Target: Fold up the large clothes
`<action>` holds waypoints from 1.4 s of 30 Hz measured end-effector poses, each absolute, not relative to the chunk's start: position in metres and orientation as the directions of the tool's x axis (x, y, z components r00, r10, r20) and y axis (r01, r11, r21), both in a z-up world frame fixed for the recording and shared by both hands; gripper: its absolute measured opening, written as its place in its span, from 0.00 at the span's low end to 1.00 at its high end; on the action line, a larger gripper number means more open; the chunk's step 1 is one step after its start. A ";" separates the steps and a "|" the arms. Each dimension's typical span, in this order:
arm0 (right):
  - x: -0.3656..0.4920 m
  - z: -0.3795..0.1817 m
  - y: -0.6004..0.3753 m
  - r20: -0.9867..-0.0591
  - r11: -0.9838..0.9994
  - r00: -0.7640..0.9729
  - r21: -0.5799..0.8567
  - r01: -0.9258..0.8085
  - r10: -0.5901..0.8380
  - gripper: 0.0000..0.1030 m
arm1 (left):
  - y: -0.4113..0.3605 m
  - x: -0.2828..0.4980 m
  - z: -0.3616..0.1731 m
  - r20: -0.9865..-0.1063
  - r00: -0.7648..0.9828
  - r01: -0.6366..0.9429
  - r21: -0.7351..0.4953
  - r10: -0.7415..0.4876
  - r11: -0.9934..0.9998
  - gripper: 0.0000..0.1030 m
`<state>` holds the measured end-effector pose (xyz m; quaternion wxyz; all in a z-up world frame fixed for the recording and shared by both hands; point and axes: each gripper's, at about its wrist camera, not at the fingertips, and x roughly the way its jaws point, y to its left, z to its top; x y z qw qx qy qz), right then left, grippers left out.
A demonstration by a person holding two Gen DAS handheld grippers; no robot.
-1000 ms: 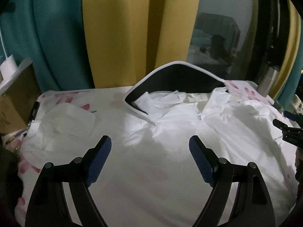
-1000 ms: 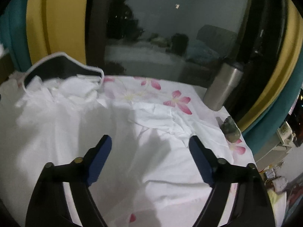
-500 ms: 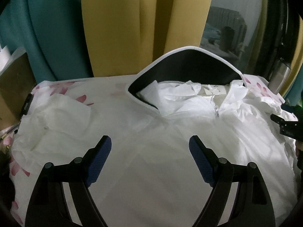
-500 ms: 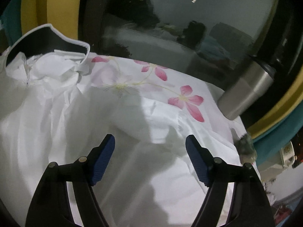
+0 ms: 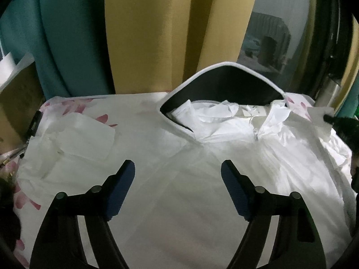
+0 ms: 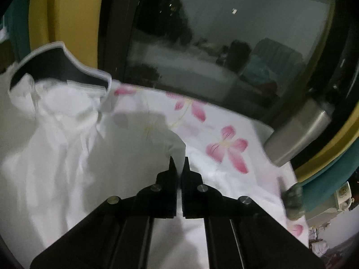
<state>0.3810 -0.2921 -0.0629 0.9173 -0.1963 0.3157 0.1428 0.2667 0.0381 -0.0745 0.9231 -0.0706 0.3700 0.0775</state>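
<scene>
A large white garment [image 5: 202, 201] lies spread on the bed, its dark-lined hood [image 5: 224, 83] with white trim standing up at the far side. One sleeve [image 5: 78, 134] lies folded at the left. My left gripper [image 5: 177, 164] hovers over the garment's chest; its jaws are closing with nothing pinched between them. In the right wrist view my right gripper [image 6: 178, 160] is shut on a raised fold of the white garment [image 6: 56, 168] at its right edge, the hood [image 6: 49, 60] far left. The right gripper's dark tip [image 5: 334, 120] shows at the left wrist view's right edge.
A white sheet with pink flowers [image 6: 224, 148] covers the bed. A steel tumbler [image 6: 298, 134] stands at the far right corner by a dark window. Yellow [image 5: 145, 33] and teal [image 5: 67, 33] curtains hang behind. A cardboard box [image 5: 18, 94] sits left.
My right gripper's jaws went from wide open to shut on a fold of white fabric, after sliding toward the garment's right edge. The left gripper's jaws have narrowed slightly.
</scene>
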 end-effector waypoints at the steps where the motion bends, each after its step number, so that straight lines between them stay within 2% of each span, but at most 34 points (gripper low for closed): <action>1: 0.376 -0.053 -0.292 -0.623 0.885 0.769 -0.265 -0.382 0.145 0.02 | 0.039 0.264 -0.072 -0.690 0.719 -0.192 -0.075 0.088 0.979 0.79; 12: 0.309 0.022 -0.244 -0.492 0.887 0.831 -0.218 -0.408 0.261 0.02 | 0.052 0.216 -0.037 -0.613 0.788 -0.141 -0.085 0.060 0.986 0.78; 19: 0.270 0.027 -0.180 -0.464 0.854 0.793 -0.135 -0.503 0.394 0.02 | 0.079 0.182 -0.028 -0.592 0.800 -0.169 -0.069 0.096 0.983 0.78; 28: 0.260 -0.005 -0.107 -0.519 0.799 0.707 -0.073 -0.596 0.480 0.02 | 0.118 0.157 -0.026 -0.590 0.796 -0.221 -0.074 0.136 0.972 0.78; 42: 0.268 -0.047 -0.051 -0.611 0.734 0.580 0.003 -0.679 0.539 0.02 | 0.150 0.180 -0.056 -0.660 0.740 -0.248 -0.088 0.130 0.965 0.78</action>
